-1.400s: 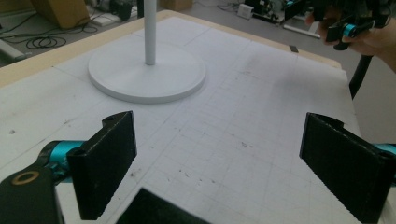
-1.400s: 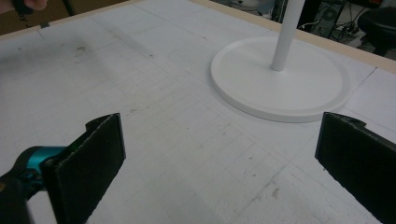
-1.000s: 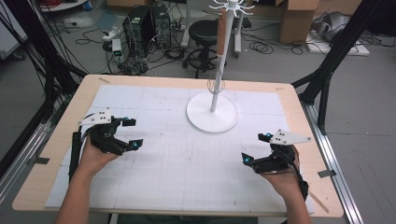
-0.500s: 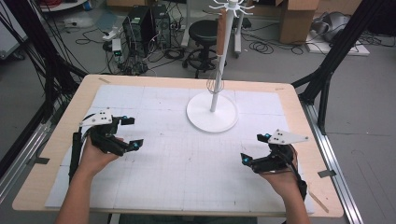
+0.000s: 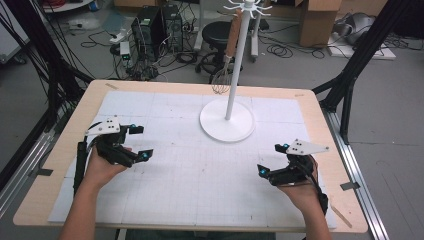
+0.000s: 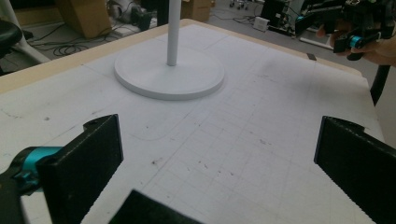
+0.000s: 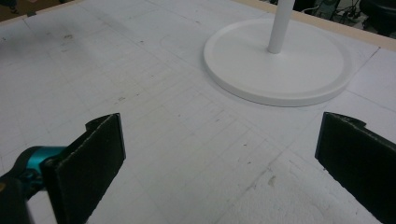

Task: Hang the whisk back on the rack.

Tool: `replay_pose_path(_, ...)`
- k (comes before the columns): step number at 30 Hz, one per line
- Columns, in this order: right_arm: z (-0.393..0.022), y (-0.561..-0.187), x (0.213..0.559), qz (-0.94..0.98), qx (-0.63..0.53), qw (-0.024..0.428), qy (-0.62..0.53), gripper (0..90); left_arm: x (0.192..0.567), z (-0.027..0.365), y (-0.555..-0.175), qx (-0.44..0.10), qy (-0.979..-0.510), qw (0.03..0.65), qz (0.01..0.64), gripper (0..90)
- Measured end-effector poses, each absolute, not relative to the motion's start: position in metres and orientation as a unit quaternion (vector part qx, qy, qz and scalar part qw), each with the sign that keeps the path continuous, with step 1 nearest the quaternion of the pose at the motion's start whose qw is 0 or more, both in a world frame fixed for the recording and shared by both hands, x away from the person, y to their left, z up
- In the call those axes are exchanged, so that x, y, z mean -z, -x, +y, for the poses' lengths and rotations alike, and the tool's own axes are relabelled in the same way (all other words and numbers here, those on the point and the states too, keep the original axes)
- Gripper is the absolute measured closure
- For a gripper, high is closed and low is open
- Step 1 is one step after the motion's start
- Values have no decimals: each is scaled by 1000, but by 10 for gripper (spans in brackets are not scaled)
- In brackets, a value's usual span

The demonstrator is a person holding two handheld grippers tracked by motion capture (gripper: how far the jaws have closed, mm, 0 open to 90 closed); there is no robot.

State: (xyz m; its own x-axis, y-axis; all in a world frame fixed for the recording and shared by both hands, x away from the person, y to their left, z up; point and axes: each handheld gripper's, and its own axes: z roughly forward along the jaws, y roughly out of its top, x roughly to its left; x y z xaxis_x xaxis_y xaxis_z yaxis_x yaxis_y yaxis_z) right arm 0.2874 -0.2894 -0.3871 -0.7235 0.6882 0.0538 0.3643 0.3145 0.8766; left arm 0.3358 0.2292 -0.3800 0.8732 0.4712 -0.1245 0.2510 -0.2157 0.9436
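resting on a bench covered by a white gridded mat, two hands each hold a black two-jaw gripper. the left gripper sits toward the left edge of the mat in the high view, held in the person's left hand, with a grey three-cornered plate on top and teal knobs at its jaw tips. its jaws stand wide apart with nothing between them; they have just been opening to that full spread. in the left gripper view, bare mat shows between the two black jaws.

the right gripper lies toward the right edge of the mat, held in the right hand, its jaws pointing in toward the middle of the bench. its jaws are also spread wide and hold nothing; the right gripper view shows bare gridded mat between them.

between the two grippers and farther back on the mat stands a white stand, a round flat base with a thin upright pole. it is well apart from both grippers. a whisk with a brown handle hangs from the hooks at the top of the pole, its wire head above the back of the bench. the left gripper view shows the stand's base ahead, and the right gripper far off at upper right.
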Motion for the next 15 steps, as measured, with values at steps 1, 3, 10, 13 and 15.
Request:
replay_pose_path(1,-290,-287,387,793,-483,167,-332,4,380,229,-336,-95,-775,580,234,18)
replay_pose_path(3,-290,-287,387,792,-484,166,-333,4,381,228,-336,-95,-775,578,235,18)
replay_pose_path(10,-289,-288,387,793,-483,165,-331,4,382,227,-337,-94,-779,573,237,18)
replay_pose_path(13,-290,-287,387,793,-484,165,-331,4,382,227,-336,-95,-779,573,237,18)
replay_pose_path(15,-290,-287,387,792,-485,165,-332,4,382,227,-336,-94,-778,573,237,18)
